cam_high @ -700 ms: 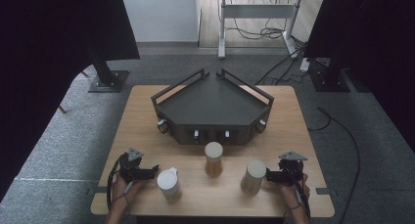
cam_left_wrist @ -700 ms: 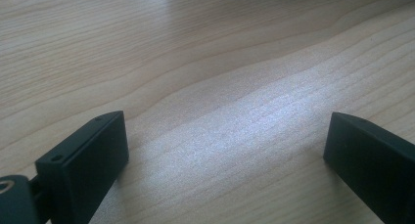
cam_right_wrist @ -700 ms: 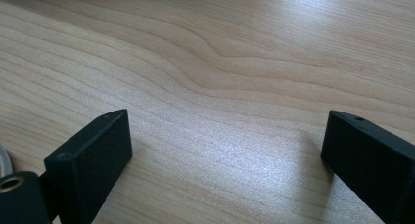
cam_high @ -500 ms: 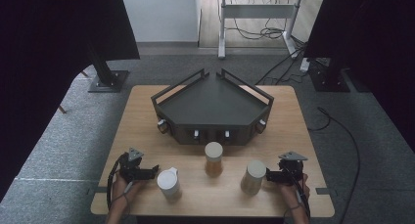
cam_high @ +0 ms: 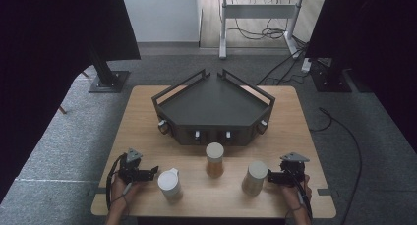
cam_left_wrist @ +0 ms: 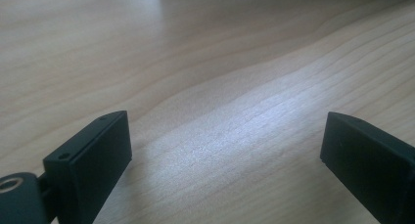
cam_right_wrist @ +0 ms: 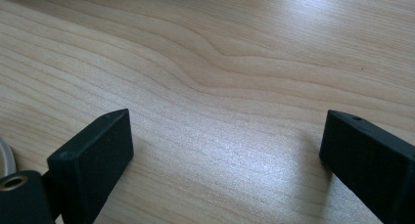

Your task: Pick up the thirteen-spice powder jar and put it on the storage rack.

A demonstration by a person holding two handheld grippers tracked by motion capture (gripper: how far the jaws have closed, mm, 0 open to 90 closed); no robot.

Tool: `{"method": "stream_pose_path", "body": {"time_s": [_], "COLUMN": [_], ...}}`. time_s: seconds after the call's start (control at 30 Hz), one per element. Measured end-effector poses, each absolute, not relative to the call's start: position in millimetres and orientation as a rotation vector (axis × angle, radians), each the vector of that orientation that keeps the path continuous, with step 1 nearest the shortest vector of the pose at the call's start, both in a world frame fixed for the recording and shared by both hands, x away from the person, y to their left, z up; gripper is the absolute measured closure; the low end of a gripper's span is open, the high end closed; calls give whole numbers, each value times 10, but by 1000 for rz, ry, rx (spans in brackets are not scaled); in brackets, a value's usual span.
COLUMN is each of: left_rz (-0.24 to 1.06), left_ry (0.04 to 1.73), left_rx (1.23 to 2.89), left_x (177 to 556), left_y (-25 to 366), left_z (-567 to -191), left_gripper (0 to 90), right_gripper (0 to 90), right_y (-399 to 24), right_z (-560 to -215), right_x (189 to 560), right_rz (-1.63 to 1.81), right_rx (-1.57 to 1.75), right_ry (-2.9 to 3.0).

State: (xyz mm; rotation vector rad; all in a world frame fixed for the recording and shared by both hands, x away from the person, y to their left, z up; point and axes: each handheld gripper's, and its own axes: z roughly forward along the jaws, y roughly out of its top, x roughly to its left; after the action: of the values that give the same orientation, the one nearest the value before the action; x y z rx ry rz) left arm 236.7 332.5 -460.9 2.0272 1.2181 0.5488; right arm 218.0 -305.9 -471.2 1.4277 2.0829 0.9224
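1. the work is judged to be at its start: the left tool [cam_high: 153, 172] and the right tool [cam_high: 271, 176] are rested low on the counter [cam_high: 147, 112], each beside a jar, and nothing is gripped.
2. in both gripper views the jaws are seen spread wide with bare wood between them; nothing is held by the left tool [cam_left_wrist: 225, 150] or the right tool [cam_right_wrist: 226, 145].
3. the white-lidded jar [cam_high: 169, 184] is stood just beside the left tool's tips, near the front edge; the pale jar [cam_high: 254, 177] is stood just beside the right tool's tips.
4. an amber jar [cam_high: 215, 159] is placed between them, a little further back, just in front of the dark tray [cam_high: 211, 104].
5. for the next move, it is judged that each tool must be brought level around its jar and closed gently on the body, so that the jar is not tipped.
6. the counter is of light wood with clear grain, and is lit softly.
7. the room is floored in grey carpet [cam_high: 74, 136]; black curtains [cam_high: 49, 38] are hung at both sides, and cables [cam_high: 275, 33] are trailed by a metal stand [cam_high: 255, 11] at the back.
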Motion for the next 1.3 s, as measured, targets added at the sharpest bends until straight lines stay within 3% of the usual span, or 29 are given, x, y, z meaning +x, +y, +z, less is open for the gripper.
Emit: {"method": "stream_pose_path", "body": {"time_s": [0.43,0.8,1.3], "left_rz": [494,413,305], "left_ry": [1090,934,642], "left_rx": [2033,1941,1955], "left_x": [2089,1817,1822], "left_y": [3567,3957,3919], "left_z": [-4307,-4308,-4235], "left_gripper": [58,60,61], "right_gripper": [49,49,49], "right_y": [-3061,-3060,-3061], "right_z": [-4712,-4712,-4712], "right_x": [2178,2177,2178], "right_rz": [923,923,923], "right_rx": [1429,1428,1428], "right_ry": [2083,2083,2083]}}
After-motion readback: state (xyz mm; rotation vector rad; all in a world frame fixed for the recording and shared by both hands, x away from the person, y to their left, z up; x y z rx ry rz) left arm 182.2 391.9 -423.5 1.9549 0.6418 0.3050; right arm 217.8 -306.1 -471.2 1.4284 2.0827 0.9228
